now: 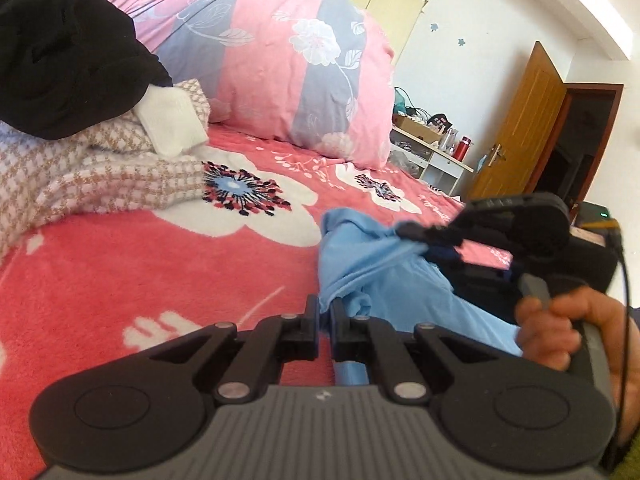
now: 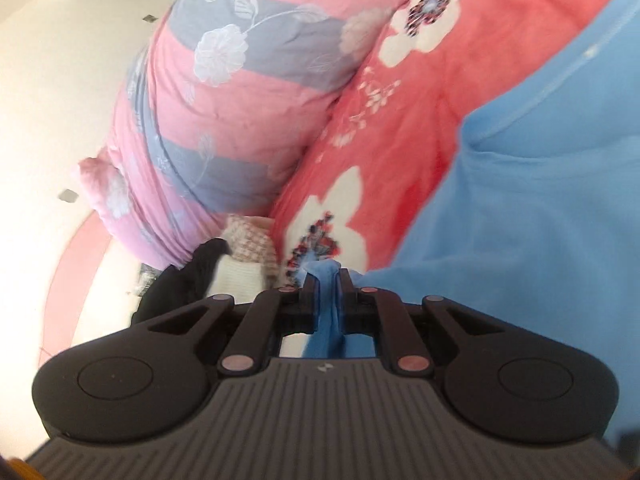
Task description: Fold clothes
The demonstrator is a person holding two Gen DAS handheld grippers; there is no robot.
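Step in hand, by the look of it: picking up and stretching out the blue garment before the first fold. Left tool, low centre of the left wrist view, pinched narrow on a bunched edge of that garment. Right tool, at centre right of the same view, also clamped on a gathered bit of blue cloth; gripped at lower right by a hand. In the right wrist view, right tool seen closed tight with a strip of blue fabric squeezed between its fingers, the rest of the garment filling the right half of the frame over the red flowered blanket.

Garment still crumpled between the 2 grips, lying low on the bed. Other clothes, a black one and a checked one, heaped at upper left, apart from it.

Next move likely calls for drawing the 2 grips apart to pull the cloth flat, then laying it down smooth on the blanket. Risk: fabric slipping from either pinch.
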